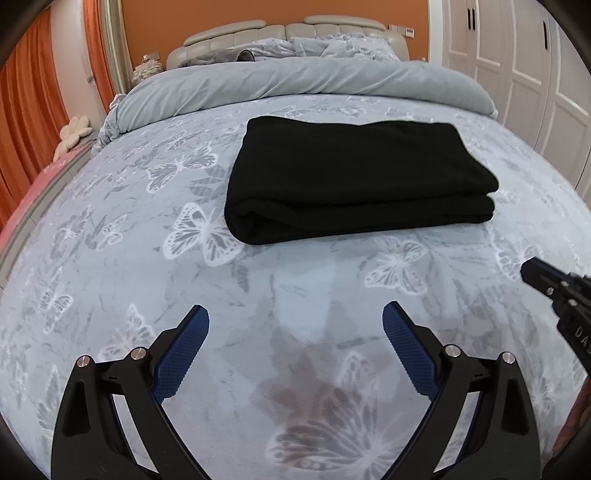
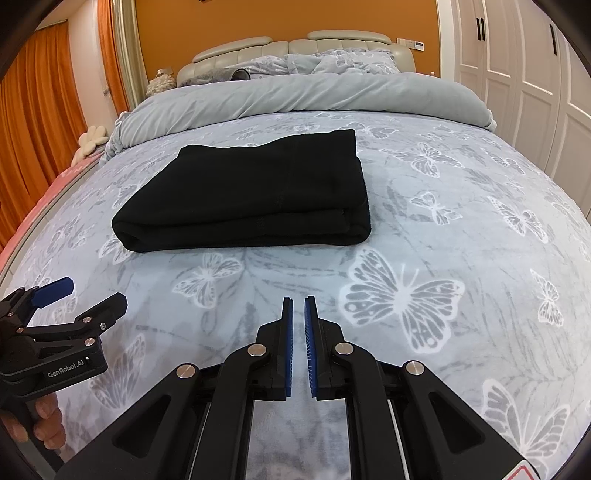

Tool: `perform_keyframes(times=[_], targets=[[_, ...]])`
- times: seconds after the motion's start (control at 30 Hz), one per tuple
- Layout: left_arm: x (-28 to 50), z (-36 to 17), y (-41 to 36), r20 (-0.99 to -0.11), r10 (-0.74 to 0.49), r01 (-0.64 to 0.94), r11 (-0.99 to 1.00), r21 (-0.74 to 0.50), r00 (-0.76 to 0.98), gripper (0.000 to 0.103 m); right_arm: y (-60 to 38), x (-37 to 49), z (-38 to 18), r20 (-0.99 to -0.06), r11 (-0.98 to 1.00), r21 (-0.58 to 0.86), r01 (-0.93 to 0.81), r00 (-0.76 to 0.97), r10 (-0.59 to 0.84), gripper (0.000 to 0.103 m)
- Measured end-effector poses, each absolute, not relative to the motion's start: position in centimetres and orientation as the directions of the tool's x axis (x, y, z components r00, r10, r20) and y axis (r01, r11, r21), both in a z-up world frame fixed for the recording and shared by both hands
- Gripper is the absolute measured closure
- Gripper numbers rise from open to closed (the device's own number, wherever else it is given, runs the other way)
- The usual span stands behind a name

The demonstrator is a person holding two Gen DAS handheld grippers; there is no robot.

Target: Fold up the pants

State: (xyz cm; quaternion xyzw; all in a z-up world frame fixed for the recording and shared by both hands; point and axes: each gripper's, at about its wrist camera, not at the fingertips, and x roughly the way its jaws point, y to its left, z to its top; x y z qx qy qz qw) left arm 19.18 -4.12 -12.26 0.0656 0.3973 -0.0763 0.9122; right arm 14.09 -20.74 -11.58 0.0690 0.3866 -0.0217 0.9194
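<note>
On bed (image 1: pixel 110 277): black pants (image 1: pixel 354 177) folded, lying flat. Left gripper (image 1: pixel 295 328) spread wide, empty; right gripper (image 2: pixel 299 306) nearly closed, empty; both short of pants.

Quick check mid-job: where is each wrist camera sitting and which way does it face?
Left wrist: on the left tool, angled down across the bed at the folded black pants; its own fingers spread open, right tool's tip at right edge.
Right wrist: on the right tool, same heading; its fingers nearly shut on nothing, left tool and the person's hand at lower left.
Shared: pants, bed, headboard, wardrobe.
</note>
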Motion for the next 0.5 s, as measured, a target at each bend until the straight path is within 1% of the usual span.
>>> perform_keyframes(times=[0.07, 0.17, 0.27, 0.33, 0.43, 0.5], targets=[[19.05, -12.29, -3.75, -0.724, -0.091, 0.162, 0.986, 0.029, 0.684, 0.008, -20.71, 14.11, -11.71, -0.715, 0.990, 0.108, 0.091, 0.699, 0.014, 0.095], [19.08, -12.40, -3.68, -0.728, -0.113, 0.176, 0.984, 0.011, 0.677, 0.008, -20.59, 14.13, -11.86, -0.718, 0.991, 0.105, 0.084, 0.696, 0.017, 0.095], [18.91, -12.24, -4.05, -0.726, -0.109, 0.188, 0.982, 0.028, 0.679, 0.007, -20.62, 14.17, -11.88, -0.719, 0.991, 0.105, 0.081, 0.695, 0.020, 0.095], [19.00, -12.27, -4.38, -0.745, -0.086, 0.197, 0.978, 0.062, 0.662, 0.007, -20.65, 14.17, -11.85, -0.719, 0.991, 0.105, 0.082, 0.695, 0.019, 0.095], [18.76, -12.45, -4.60, -0.749, -0.091, 0.222, 0.972, 0.077, 0.657, 0.008, -20.74, 14.19, -11.88, -0.718, 0.991, 0.106, 0.083, 0.695, 0.018, 0.095], [18.76, -12.55, -4.62, -0.758, -0.115, 0.237, 0.970, 0.053, 0.641, 0.008, -20.76, 14.20, -11.91, -0.720, 0.991, 0.105, 0.083, 0.694, 0.019, 0.095]])
